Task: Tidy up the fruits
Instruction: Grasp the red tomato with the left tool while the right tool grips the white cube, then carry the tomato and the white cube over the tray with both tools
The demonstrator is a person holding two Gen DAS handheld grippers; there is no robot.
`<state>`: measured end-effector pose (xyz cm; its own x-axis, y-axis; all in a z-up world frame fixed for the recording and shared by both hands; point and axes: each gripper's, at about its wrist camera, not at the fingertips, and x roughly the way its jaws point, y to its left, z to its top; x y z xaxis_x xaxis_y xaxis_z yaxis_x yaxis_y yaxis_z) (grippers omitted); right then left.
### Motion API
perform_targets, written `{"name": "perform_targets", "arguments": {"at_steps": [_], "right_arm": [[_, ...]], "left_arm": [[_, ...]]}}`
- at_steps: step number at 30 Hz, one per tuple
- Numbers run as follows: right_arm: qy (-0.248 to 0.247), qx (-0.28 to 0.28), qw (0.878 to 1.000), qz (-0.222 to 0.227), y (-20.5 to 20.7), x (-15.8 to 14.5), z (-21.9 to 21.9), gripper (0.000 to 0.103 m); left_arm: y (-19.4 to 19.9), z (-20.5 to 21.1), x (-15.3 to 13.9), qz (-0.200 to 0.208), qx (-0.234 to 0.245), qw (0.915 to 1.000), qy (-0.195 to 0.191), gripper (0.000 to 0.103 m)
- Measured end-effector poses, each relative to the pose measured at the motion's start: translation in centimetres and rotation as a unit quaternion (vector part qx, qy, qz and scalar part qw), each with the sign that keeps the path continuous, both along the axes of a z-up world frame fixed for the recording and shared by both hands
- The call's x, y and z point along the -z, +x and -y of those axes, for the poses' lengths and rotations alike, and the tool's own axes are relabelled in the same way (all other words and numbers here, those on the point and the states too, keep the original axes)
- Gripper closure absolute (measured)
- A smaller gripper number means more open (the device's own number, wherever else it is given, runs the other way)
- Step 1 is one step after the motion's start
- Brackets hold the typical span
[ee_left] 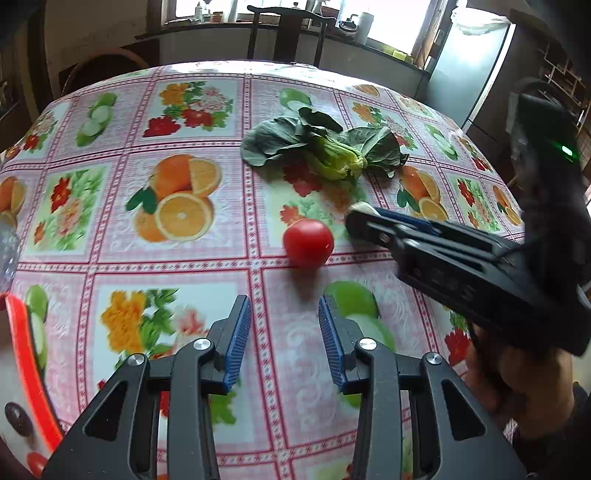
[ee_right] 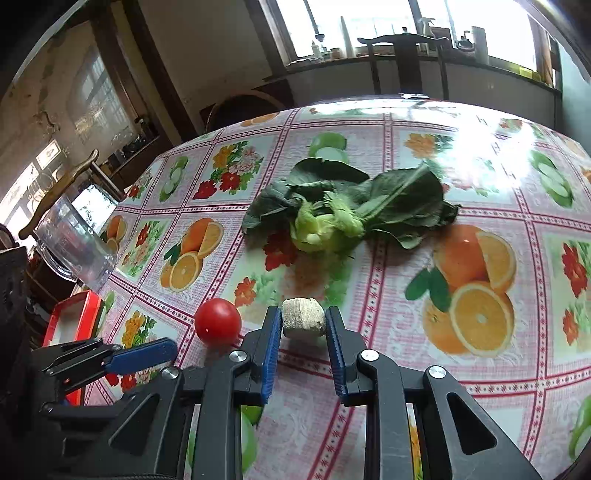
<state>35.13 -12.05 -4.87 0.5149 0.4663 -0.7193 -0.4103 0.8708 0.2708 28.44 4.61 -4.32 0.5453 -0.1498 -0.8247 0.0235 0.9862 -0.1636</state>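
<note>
A red tomato lies on the fruit-print tablecloth, just ahead of my open, empty left gripper; it also shows in the right wrist view. My right gripper is shut on a pale beige chunk; in the left wrist view the right gripper sits right of the tomato with the chunk at its tip. A leafy green vegetable lies beyond both and shows in the right wrist view too.
A red-rimmed tray holding small items sits at the table's left edge and appears in the right wrist view. A clear plastic container stands behind it. Dark chairs stand at the far side.
</note>
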Motion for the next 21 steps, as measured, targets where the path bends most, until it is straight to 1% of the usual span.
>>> {"name": "perform_targets", "arguments": {"at_steps": [4,8,9,10,11,13,15,21], "right_arm": [[0.015,0.023,1.000,-0.014,-1.9,0.1,2.5,0.078],[0.024,0.026,0.999,-0.020,-4.6,0.4,3.7,0.079],[0.022,0.024,0.999,-0.018,-5.4,0.4,3.8,0.079],[0.016,0.026,0.999,-0.014,-6.1,0.3,3.8,0.079],[0.011,0.026,1.000,-0.009,-6.9,0.3,3.7,0.079],[0.013,0.022,1.000,-0.006,-8.3,0.1,3.7,0.079],[0.021,0.017,1.000,-0.006,-9.6,-0.1,3.6,0.079],[0.034,0.001,0.999,-0.006,-13.4,-0.9,3.3,0.079]], "left_arm": [[1.8,1.4,0.2,0.009,0.011,0.9998,0.011,0.067],[3.5,2.1,0.3,0.016,0.010,0.9996,0.023,0.068],[3.8,2.2,0.3,0.016,0.009,0.9995,0.025,0.069],[4.0,2.2,0.3,0.017,0.008,0.9994,0.030,0.074],[4.0,2.3,0.3,0.018,0.008,0.9992,0.035,0.074],[3.6,2.5,0.3,0.019,0.012,0.9991,0.037,0.075],[2.8,2.4,0.2,0.016,0.012,0.9994,0.030,0.075],[-2.3,1.8,-0.3,0.015,0.005,0.9997,0.016,0.075]]}}
